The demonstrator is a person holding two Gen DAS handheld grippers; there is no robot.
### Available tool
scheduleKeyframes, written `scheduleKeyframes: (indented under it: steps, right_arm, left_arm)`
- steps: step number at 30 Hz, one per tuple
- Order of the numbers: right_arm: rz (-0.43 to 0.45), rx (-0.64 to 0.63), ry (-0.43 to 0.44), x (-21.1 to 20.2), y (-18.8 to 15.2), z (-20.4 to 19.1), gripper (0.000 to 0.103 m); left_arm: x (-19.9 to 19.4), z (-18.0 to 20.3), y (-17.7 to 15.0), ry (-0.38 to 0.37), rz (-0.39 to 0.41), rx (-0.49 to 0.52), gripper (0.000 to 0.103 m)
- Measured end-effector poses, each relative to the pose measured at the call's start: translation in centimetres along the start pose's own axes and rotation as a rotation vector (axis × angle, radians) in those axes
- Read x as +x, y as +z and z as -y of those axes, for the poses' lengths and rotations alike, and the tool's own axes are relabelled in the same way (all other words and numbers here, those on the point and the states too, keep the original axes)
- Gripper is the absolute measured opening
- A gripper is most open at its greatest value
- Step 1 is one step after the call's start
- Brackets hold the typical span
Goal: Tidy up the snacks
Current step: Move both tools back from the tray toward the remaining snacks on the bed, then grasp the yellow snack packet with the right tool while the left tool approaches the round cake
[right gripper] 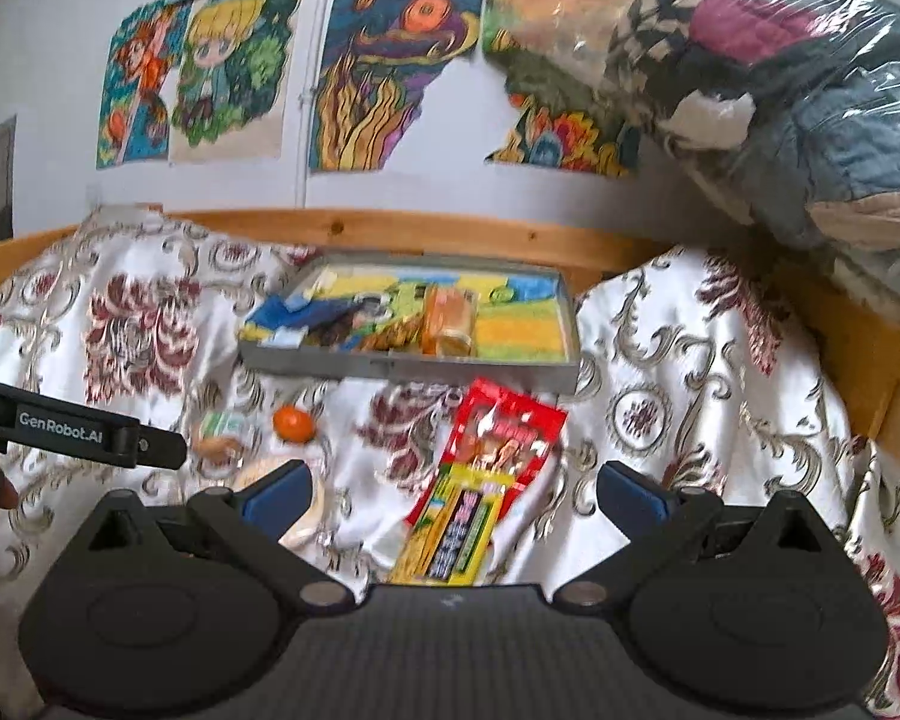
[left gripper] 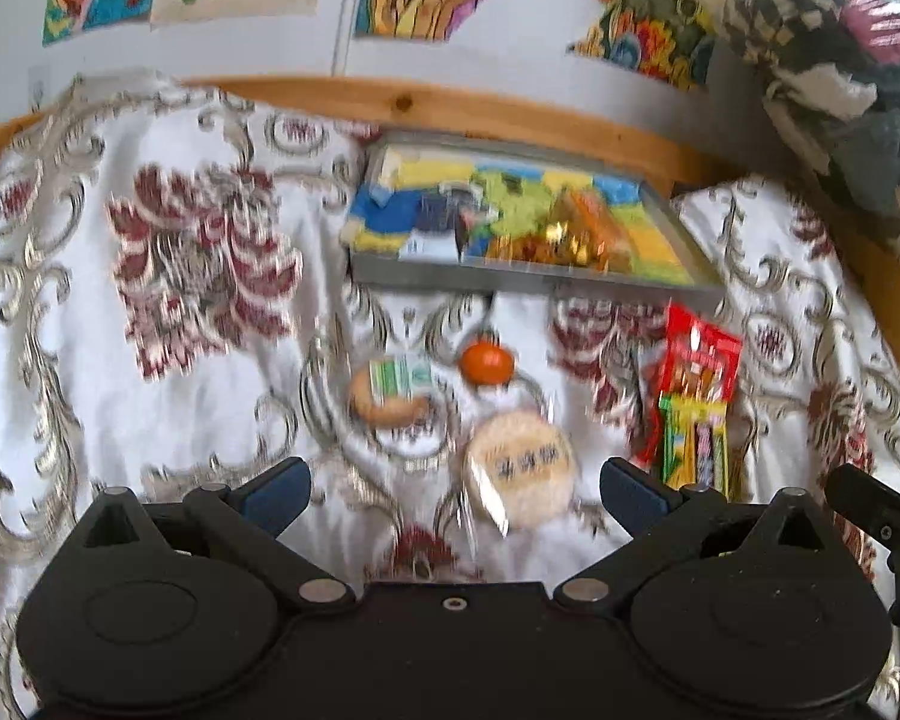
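Note:
A grey tray [left gripper: 510, 283] [right gripper: 402, 367] with a colourful liner lies at the far edge of the bed and holds orange and gold wrapped snacks [left gripper: 576, 228] [right gripper: 447, 324]. In front of it lie a mandarin [left gripper: 486, 362] [right gripper: 294, 423], a wrapped cookie with a green label [left gripper: 393, 387] [right gripper: 222, 432], a round rice cracker [left gripper: 519, 468] and a red and yellow candy pack [left gripper: 696, 396] [right gripper: 480, 480]. My left gripper [left gripper: 453, 495] is open just short of the rice cracker. My right gripper [right gripper: 453, 495] is open above the candy pack's near end.
A white bedspread [left gripper: 180, 360] with red and silver patterns covers the bed. A wooden rail [left gripper: 510, 114] runs behind the tray, under a wall of drawings. Plastic-wrapped bedding [right gripper: 810, 108] is piled at the right. The left gripper's body [right gripper: 78, 426] shows at the left edge.

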State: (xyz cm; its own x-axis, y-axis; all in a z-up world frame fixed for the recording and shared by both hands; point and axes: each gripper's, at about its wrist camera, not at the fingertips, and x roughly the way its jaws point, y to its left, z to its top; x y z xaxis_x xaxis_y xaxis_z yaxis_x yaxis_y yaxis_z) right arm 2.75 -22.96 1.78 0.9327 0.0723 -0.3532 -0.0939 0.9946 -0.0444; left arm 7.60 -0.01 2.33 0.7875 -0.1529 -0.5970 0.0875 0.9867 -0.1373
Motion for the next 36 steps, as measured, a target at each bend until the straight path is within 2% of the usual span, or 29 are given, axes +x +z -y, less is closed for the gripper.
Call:
scheduleKeyframes:
  steps: [7,13,20,31,36]
  right_arm:
    - [-0.081,-0.033,0.003,1.7,-1.5,-0.8,0.103]
    - [-0.156,-0.019,0.006,3.7,-2.9,-0.6,0.103]
    - [-0.203,0.013,0.025,6.1,-4.0,-0.2,0.103]
    - [-0.245,0.001,0.040,11.1,-4.3,0.0,0.103]
    - [-0.238,-0.055,0.033,12.5,-4.2,-0.9,0.103]
  left_arm:
    - [2.3,0.0,-1.2,0.011,-0.087,-0.001,0.102]
    - [4.9,0.6,-0.6,0.004,-0.150,-0.015,0.102]
    - [8.2,1.6,0.0,-0.004,-0.214,-0.031,0.102]
    - [12.8,3.1,1.1,0.018,-0.300,-0.086,0.102]
    - [14.8,4.0,1.4,0.076,-0.351,-0.093,0.102]
